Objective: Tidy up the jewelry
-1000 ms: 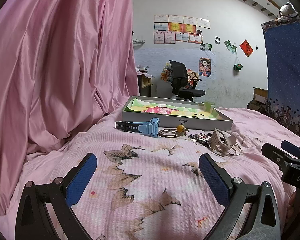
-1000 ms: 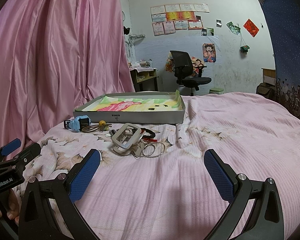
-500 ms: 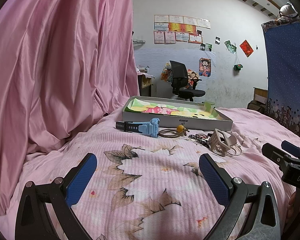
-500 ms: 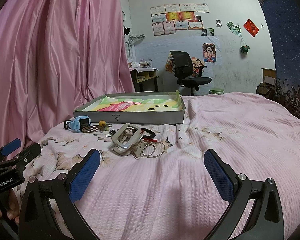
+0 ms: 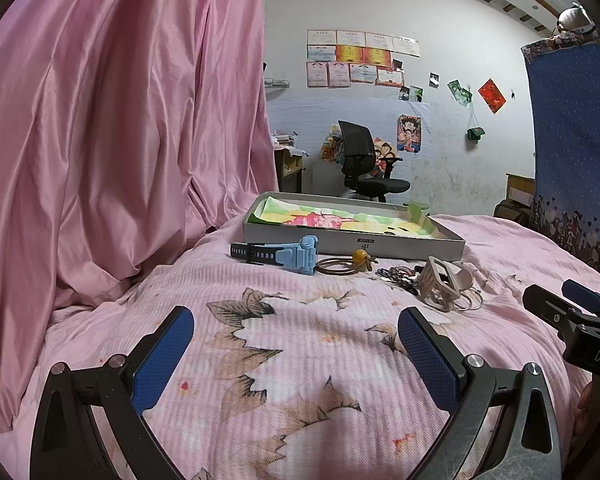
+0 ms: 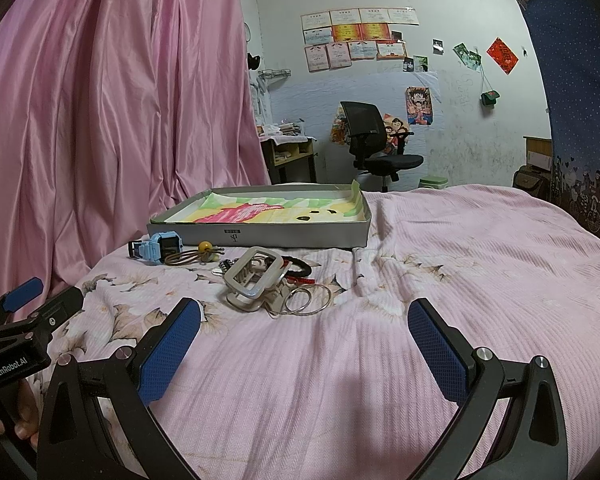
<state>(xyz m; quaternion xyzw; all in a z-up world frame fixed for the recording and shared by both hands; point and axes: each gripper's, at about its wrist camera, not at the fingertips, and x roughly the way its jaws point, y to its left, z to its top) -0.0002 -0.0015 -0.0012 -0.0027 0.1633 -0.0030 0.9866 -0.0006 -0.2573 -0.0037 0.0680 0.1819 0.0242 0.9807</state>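
Metal bangles [image 6: 307, 300]: nearest the right gripper [image 6: 304, 338], ahead of its spread, empty jaws, touching the beige hair claw [image 6: 254, 278]
Tangle risk: grabbing one piece probably drags its neighbours
Blue watch [image 5: 282, 255]: well ahead of the left gripper [image 5: 296, 340], also wide open, empty
Tray [image 6: 300, 235]: beyond everything; soft pink bedspread [image 6: 440, 280] could swallow drops

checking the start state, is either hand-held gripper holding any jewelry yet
Nothing is held. The left hand-held gripper and the right hand-held gripper both stand open above the pink bedspread.
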